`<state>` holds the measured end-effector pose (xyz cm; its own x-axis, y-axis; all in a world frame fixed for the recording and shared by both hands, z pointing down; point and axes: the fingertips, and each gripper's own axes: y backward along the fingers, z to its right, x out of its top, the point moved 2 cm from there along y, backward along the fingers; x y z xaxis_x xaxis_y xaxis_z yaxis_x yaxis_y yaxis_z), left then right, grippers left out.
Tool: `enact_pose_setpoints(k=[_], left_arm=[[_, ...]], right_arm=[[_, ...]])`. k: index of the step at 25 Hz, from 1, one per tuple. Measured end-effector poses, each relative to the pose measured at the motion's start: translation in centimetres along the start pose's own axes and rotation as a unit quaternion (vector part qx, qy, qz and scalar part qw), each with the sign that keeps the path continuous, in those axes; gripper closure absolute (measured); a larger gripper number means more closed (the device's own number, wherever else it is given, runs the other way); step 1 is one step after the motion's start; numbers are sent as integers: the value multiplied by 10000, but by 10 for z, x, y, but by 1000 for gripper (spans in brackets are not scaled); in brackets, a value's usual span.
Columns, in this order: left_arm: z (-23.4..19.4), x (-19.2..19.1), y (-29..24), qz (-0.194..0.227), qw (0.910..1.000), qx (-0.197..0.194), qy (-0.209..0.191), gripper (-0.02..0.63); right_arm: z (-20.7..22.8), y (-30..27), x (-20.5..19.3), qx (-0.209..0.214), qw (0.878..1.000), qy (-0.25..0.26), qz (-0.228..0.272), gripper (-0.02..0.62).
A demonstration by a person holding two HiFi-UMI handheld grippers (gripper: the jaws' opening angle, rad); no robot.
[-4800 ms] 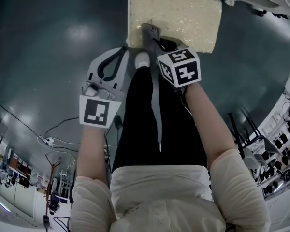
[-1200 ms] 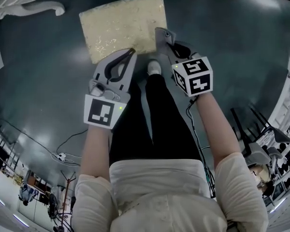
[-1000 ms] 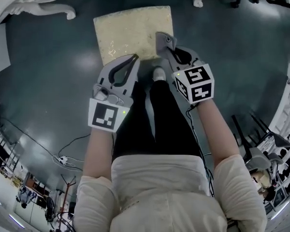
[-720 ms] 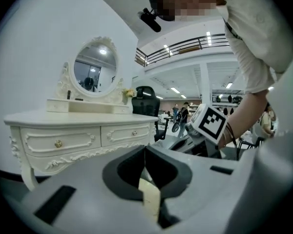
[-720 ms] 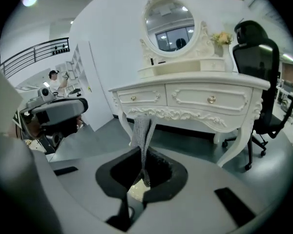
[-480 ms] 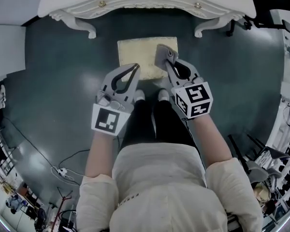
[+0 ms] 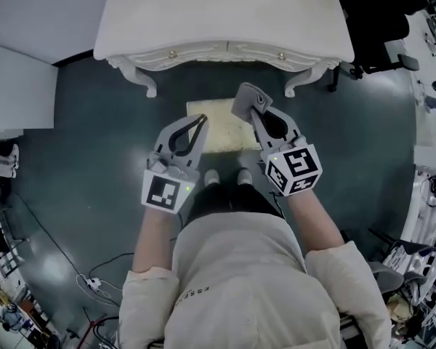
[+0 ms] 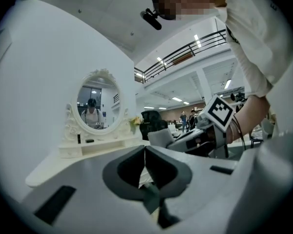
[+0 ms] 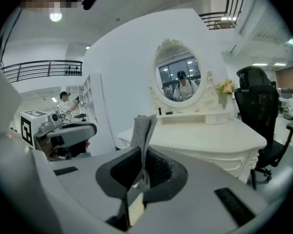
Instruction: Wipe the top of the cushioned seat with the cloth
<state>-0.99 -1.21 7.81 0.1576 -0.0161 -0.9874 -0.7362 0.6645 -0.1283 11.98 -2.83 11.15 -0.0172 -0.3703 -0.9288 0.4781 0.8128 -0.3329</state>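
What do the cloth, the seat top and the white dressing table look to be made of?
Cloth, pinched in the right gripper: grey woven or knitted fabric, matt; a fine ribbed weave shows. Seat top: pale yellow upholstery, probably patterned textile; detail too small. Dressing table: white, smooth, satin; carved trim suggests painted wood, though moulded material is possible.
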Motion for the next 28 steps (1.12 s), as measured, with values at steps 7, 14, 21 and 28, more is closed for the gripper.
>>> enact_pose_setpoints(k=[7,14,21,28], left_arm=[[-12,42,3,86,9998,147,49,603],[-14,82,9,261,9990,348,-55,603],[-2,97,17,238,9986,371,-286,603],[4,103,16,226,9987,355,-304,603]], right_arm=[[-1,23,45,-85,9982,385,445,569],[-8,47,76,-84,9924,922,807,569],[-13,63,102,12,9844,1336,1144,569],[-9,66,102,-24,9845,1354,1117,569]])
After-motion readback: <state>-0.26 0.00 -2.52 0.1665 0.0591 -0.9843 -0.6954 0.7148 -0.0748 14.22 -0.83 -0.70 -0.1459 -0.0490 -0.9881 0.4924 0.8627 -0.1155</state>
